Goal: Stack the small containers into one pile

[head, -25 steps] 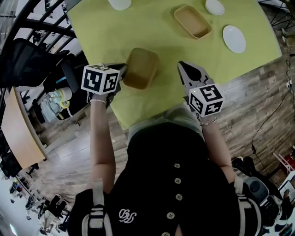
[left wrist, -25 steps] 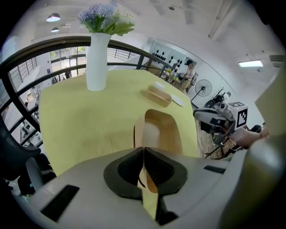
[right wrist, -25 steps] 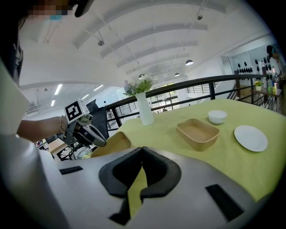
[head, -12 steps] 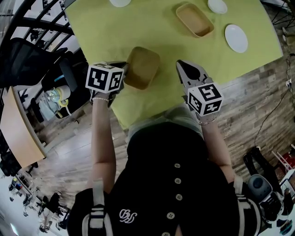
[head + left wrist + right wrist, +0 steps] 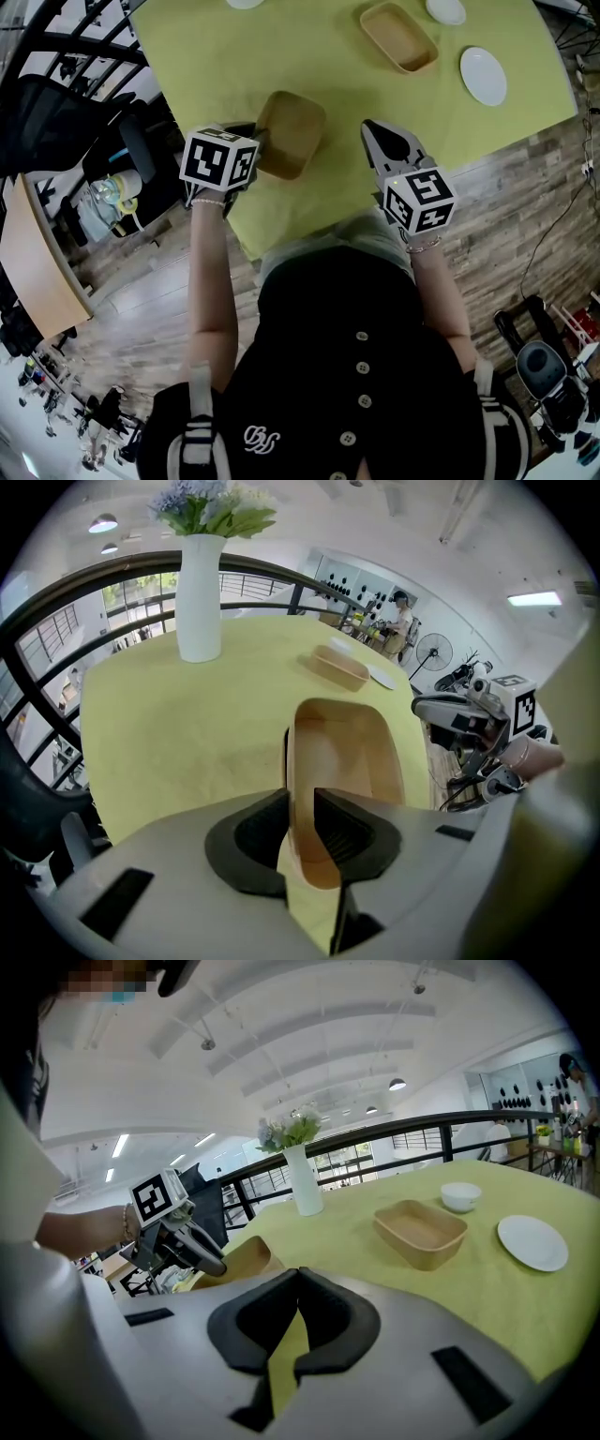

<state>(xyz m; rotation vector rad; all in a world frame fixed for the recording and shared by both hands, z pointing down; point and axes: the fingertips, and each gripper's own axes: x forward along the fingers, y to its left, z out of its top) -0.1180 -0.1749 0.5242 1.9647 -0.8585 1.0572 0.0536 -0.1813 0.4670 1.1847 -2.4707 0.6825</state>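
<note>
Yellow-green tablecloth [image 5: 347, 84] below; left gripper [image 5: 300, 808] is opening, wooden container [image 5: 349, 752] wall between its jaws (right gripper [image 5: 298, 1283], alongside, closed and empty).

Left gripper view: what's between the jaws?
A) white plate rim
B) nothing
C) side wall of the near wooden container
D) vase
C: the side wall of the near wooden container stands between the jaws of the left gripper, which are opening.
</note>
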